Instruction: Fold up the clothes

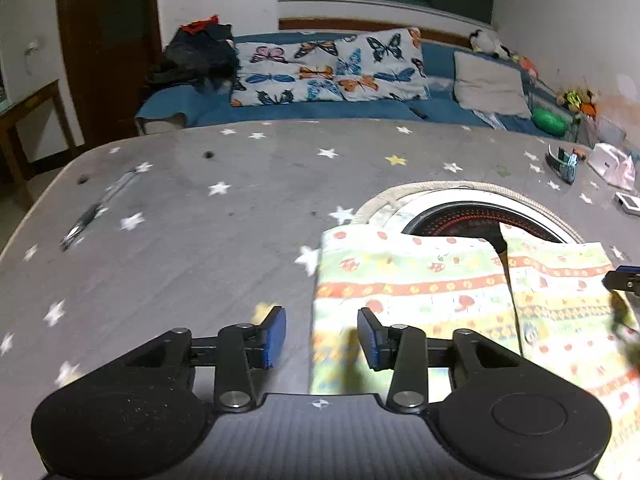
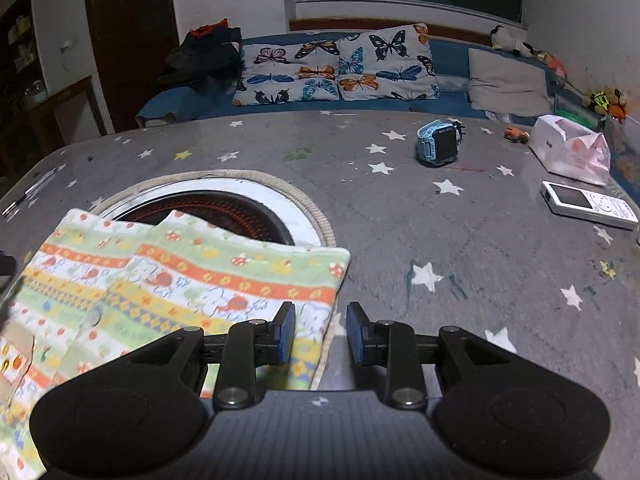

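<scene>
A patterned garment (image 1: pixel 440 280), striped green, orange and yellow with small prints, lies flat on the grey star-print table, its two halves folded in to meet at the middle. It also shows in the right wrist view (image 2: pixel 192 280). My left gripper (image 1: pixel 322 338) is open and empty, straddling the garment's left edge just above it. My right gripper (image 2: pixel 322 332) is open and empty, straddling the garment's right edge. The right gripper's tip shows at the far right of the left wrist view (image 1: pixel 622 280).
A round heater opening (image 2: pixel 208 208) with a rope rim sits in the table under the garment's far edge. A pen (image 1: pixel 100 204) lies at the left. A blue watch (image 2: pixel 438 142), a white device (image 2: pixel 588 204) and a white bag (image 2: pixel 568 148) lie at the right. A sofa (image 2: pixel 360 104) stands behind.
</scene>
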The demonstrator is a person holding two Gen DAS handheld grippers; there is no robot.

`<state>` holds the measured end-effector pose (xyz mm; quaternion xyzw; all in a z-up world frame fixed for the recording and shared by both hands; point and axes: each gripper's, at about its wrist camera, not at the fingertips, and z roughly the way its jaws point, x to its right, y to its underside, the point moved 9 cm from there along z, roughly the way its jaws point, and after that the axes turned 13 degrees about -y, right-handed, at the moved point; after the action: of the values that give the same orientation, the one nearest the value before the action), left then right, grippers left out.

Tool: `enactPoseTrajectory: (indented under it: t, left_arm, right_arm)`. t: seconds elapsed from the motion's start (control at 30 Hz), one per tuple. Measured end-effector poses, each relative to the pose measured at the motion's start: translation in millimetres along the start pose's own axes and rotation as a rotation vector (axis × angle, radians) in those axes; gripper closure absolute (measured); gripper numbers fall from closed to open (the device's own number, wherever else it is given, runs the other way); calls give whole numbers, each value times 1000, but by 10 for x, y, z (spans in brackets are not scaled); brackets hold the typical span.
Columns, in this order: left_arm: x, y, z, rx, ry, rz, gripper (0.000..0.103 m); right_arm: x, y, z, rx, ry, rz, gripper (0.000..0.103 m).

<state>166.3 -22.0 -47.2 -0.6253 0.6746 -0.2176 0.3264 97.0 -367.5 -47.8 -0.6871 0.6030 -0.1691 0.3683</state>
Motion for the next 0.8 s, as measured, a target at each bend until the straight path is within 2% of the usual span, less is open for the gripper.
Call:
enactPoseTrajectory:
  t: [0.07,0.17,0.27,0.3,0.37,0.4,0.47,0.67,0.8]
  left_arm:
    - [70,-51,125,1,-11,14,55]
    - [145,-108,264,-2,-11,32,55]
    - [193,-160,326,17,-1,47,57]
    - [205,-174,338,21,3,50,61]
    - [224,-206,361,37,11,61,85]
    - [225,-221,370,36,17,55,90]
    - [219,-249,387,35,25,37,97]
    - [217,-307,435,84,-47,59,99]
    - [213,-326,464,84,-54,57,98]
  right_arm:
    - [0,-26,24,0,-4,-4,75]
    - [-9,-48,52,-4,-10,-3,76]
    - [-10,-60,67,-4,-11,-4,83]
    - [-10,-65,72,-4,-11,-4,90]
    - [-10,-76,83,-3,-9,-5,96]
    - [-10,-84,88,-2,-6,-8,100]
    - [-19,-114,100,5,1,-20,101]
    - [-27,-267,149,39,37,-57,102]
    - [7,-291,308,3,44,-61,101]
